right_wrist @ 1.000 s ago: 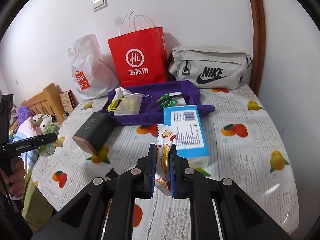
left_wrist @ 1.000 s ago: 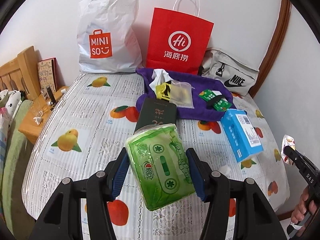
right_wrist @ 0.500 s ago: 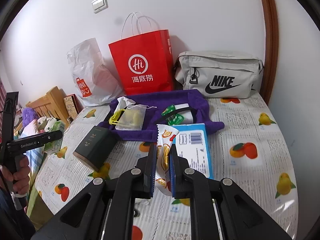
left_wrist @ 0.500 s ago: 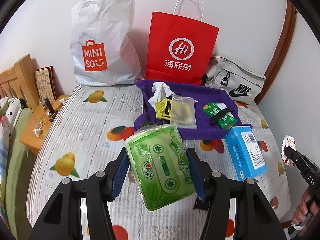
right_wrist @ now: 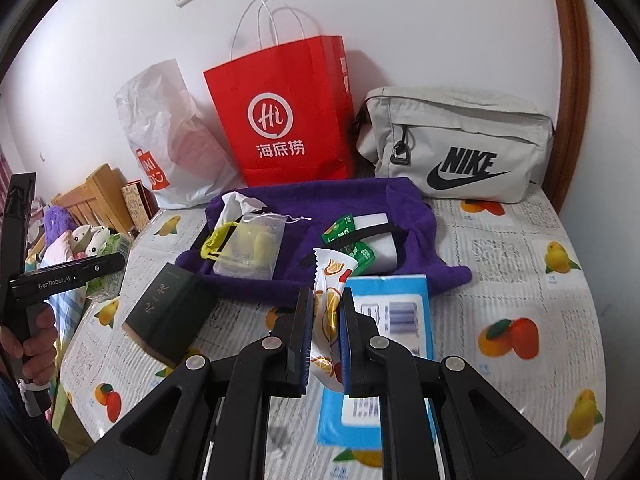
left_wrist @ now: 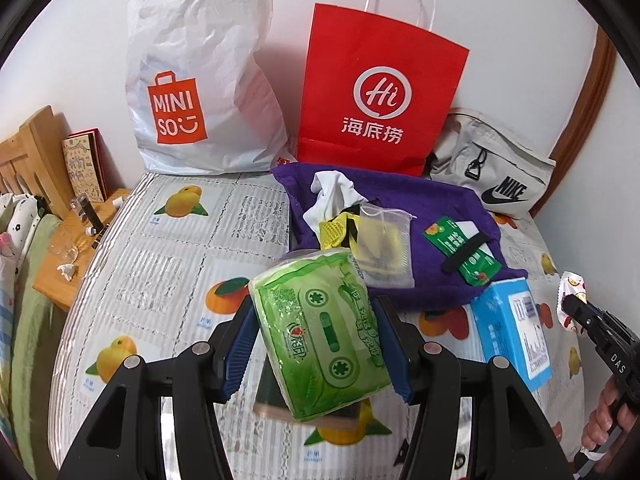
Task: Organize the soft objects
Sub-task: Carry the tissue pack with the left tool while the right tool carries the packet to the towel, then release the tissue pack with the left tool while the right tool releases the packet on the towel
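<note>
Red Hi bag (left_wrist: 384, 92), MINISO, NIKE; left gripper (left_wrist: 320, 344) clenches green tissue pack (left_wrist: 324, 332), right gripper (right_wrist: 325, 340) snack sachet (right_wrist: 330, 284).

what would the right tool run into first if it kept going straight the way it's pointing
Probably the blue box lying on the bedcover just ahead of and below the right tool, which is shut on a snack packet. Beyond it lies the purple cloth. Depth is hard to judge through the fisheye.

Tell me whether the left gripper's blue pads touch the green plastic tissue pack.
Touching: the left wrist view shows both pads of the left gripper pressed against the green tissue pack.
</note>
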`<action>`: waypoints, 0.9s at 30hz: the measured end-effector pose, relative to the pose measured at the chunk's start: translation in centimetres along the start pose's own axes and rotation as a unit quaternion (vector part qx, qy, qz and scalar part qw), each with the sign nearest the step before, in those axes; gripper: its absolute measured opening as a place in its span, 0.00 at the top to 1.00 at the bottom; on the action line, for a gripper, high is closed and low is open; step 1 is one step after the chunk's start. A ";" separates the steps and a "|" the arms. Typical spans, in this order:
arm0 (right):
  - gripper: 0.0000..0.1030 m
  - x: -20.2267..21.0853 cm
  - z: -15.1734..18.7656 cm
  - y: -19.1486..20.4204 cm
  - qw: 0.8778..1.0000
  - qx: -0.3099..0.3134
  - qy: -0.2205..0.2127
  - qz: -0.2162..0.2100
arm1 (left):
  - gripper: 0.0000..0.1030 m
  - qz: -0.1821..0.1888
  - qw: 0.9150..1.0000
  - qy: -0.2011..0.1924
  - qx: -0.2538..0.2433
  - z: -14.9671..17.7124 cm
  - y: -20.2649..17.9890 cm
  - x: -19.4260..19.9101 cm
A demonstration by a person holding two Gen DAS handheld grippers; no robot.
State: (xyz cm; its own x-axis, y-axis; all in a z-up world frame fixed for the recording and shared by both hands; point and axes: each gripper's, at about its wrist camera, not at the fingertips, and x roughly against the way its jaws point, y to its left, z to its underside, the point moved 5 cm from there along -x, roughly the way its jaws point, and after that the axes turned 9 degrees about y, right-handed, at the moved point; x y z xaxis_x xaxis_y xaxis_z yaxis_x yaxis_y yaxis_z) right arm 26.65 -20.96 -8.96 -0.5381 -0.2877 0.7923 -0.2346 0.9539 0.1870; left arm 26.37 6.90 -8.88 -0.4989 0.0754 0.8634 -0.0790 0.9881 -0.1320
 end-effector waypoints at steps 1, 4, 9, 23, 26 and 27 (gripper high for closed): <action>0.88 -0.4 -0.2 -0.1 1.000 0.000 0.002 0.000 | 0.46 0.000 1.000 0.002 0.000 -0.4 0.0 -0.4; 0.88 -1.8 -1.3 -0.4 1.000 0.002 0.011 -0.004 | 0.45 -0.004 1.000 0.008 -0.003 -1.3 -0.2 -1.7; 0.88 -3.9 -2.9 -0.9 1.000 0.012 0.019 -0.003 | 0.45 -0.005 1.000 0.017 -0.007 -2.9 -0.5 -3.5; 0.87 -10.5 -8.3 -1.9 0.999 0.023 0.043 -0.019 | 0.45 0.008 0.999 0.047 -0.016 -6.9 -2.5 -9.2; 0.87 -11.7 -9.1 -2.2 0.998 0.020 0.049 -0.021 | 0.45 0.012 0.999 0.049 -0.015 -7.9 -2.9 -10.1; 0.87 -12.2 -9.4 -2.2 0.998 0.021 0.052 -0.020 | 0.45 0.013 0.999 0.049 -0.016 -8.3 -3.0 -10.3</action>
State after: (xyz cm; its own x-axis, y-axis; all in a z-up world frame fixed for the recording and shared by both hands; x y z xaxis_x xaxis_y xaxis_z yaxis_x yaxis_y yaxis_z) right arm 41.32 -18.77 -13.54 -0.4420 -0.3128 0.8407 -0.2883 0.9371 0.1970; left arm 38.89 4.24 -13.32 -0.4142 0.1118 0.9033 -0.0381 0.9894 -0.1399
